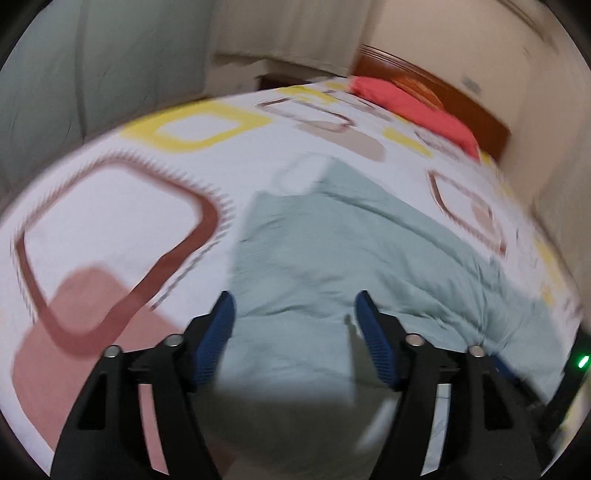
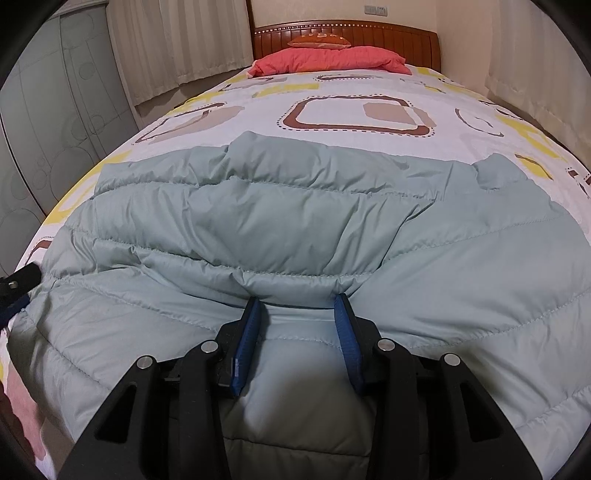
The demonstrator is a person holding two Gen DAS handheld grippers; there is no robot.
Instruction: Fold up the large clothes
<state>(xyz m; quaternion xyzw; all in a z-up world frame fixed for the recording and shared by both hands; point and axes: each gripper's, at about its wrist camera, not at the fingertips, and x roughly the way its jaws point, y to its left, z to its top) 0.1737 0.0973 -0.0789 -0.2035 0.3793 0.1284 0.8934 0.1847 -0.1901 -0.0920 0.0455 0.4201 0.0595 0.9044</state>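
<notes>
Bed (image 2: 369, 155) under a white cover with brown and yellow squares, pale green quilted jacket (image 2: 295, 229) spread across the near end, coral pillow (image 2: 328, 59) far — against the wooden headboard (image 2: 388, 35)

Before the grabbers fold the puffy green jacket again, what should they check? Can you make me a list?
1. Right gripper pinching the puffy green jacket: ok, a fold is bunched between its pads.
2. Left gripper free to grab: ok, open, nothing between the pads.
3. Jacket fully on the bed: cannot tell, near edge hidden.
4. Jacket smooth: not ok, wrinkled in the middle.
5. Pink pillow out of the way: ok, far off by the headboard.
</notes>
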